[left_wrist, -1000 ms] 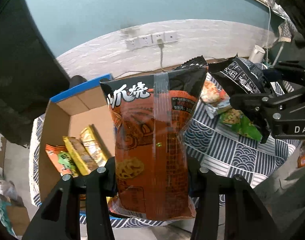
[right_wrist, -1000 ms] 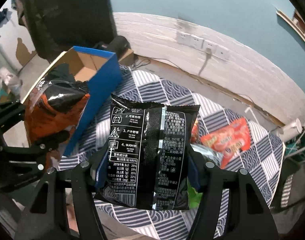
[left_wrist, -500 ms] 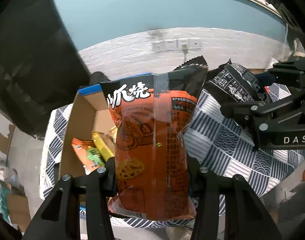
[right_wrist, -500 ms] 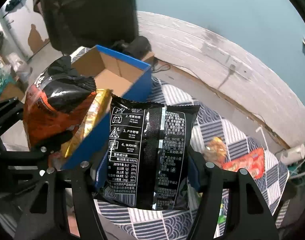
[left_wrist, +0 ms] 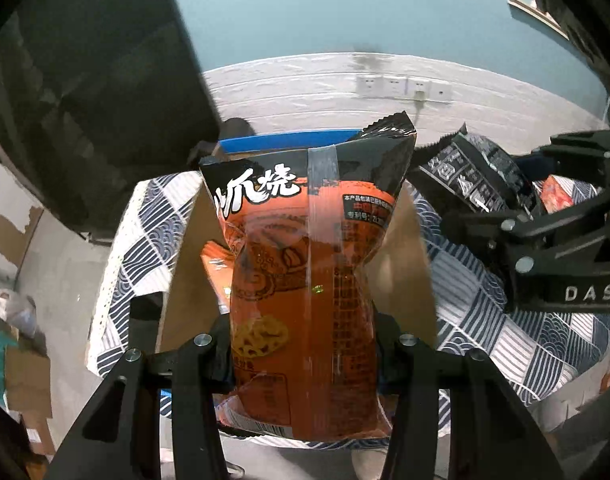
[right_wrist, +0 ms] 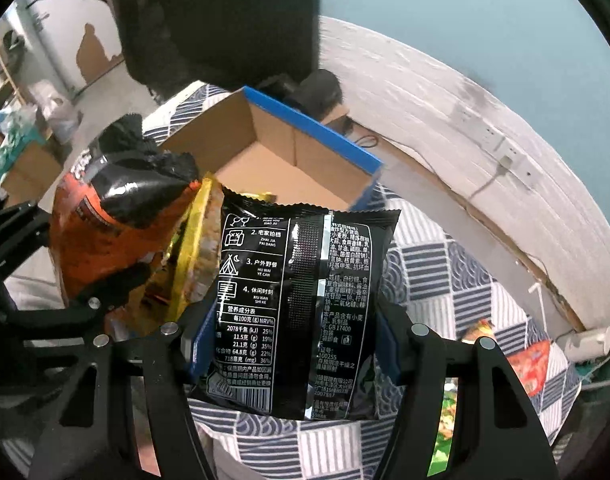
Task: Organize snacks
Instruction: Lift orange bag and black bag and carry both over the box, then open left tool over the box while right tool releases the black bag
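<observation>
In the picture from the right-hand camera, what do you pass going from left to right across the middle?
Orange snack bag held in the left tongs → gold packet standing in the cardboard box → black snack bag gripped in the right tongs → checked tablecloth → red packet.

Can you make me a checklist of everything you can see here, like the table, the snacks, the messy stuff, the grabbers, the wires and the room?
Surface: table under a blue-and-white patterned cloth.
Job's things: orange snack bag and black snack bag, both held up; open cardboard box with a blue rim, a yellow packet inside.
Clutter: red packet lying loose on the cloth.
Grippers: left gripper jaws closed on the orange bag; right gripper jaws closed on the black bag.
Cables: one cord plugged into the wall sockets.
Surroundings: blue wall above white boards; cardboard boxes on the floor.
</observation>
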### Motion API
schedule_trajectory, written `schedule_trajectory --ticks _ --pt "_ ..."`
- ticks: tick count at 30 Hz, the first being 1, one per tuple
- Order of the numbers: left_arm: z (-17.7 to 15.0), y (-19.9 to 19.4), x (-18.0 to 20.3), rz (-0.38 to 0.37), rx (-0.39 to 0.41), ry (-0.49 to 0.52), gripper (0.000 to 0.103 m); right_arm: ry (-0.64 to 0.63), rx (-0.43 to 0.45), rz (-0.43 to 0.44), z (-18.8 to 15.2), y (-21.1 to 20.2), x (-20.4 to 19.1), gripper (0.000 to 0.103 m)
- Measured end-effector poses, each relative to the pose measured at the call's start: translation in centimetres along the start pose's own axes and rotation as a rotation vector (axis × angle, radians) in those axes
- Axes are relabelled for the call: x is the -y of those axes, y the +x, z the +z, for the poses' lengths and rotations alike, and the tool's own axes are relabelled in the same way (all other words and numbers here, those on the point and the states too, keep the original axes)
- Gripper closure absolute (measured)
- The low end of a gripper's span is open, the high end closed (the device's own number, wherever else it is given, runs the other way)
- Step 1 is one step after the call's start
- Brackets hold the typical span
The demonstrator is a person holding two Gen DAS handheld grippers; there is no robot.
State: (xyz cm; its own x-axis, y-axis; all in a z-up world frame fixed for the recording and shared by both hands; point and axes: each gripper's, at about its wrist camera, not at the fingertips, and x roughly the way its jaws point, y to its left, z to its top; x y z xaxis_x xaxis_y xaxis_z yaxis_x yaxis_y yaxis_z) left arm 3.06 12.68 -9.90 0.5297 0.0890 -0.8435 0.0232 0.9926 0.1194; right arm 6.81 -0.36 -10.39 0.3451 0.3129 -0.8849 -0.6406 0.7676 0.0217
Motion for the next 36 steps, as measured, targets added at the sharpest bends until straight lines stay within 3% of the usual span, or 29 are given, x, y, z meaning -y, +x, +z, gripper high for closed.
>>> schedule_trajectory --ticks 5,12,16,18,22,26,36 --pt "0.1 0.1 -2.1 0.05 0.008 -0.012 0.054 -0.016 -0.019 0.003 1.2 1.5 -1.2 0.038" --pt "-0.1 1.4 -4.0 0.031 -0.025 -0.073 0.053 -0.009 -0.025 0.033 2.6 3.0 -2.5 0.037" --pt "-0.1 2.7 -4.5 0.025 -0.062 -0.107 0.052 -0.011 -0.029 0.032 2.7 3.5 -2.9 0.029" --pt "-0.1 2.9 -4.5 0.035 -0.067 -0.104 0.047 -0.012 -0.031 0.02 2.6 3.5 -2.8 0.029" --pt "0.1 1.9 -4.0 0.103 -0.02 -0.074 0.023 0.001 -0.029 0.019 2.5 3.1 -2.3 0.028" --pt "0.0 1.4 -3.6 0.135 0.001 -0.04 0.021 -0.009 -0.028 -0.004 2.0 2.5 -1.4 0.023" --pt "0.3 0.3 -1.4 0.115 0.018 0.008 0.021 0.031 -0.036 -0.056 -0.8 0.7 2.9 0.023"
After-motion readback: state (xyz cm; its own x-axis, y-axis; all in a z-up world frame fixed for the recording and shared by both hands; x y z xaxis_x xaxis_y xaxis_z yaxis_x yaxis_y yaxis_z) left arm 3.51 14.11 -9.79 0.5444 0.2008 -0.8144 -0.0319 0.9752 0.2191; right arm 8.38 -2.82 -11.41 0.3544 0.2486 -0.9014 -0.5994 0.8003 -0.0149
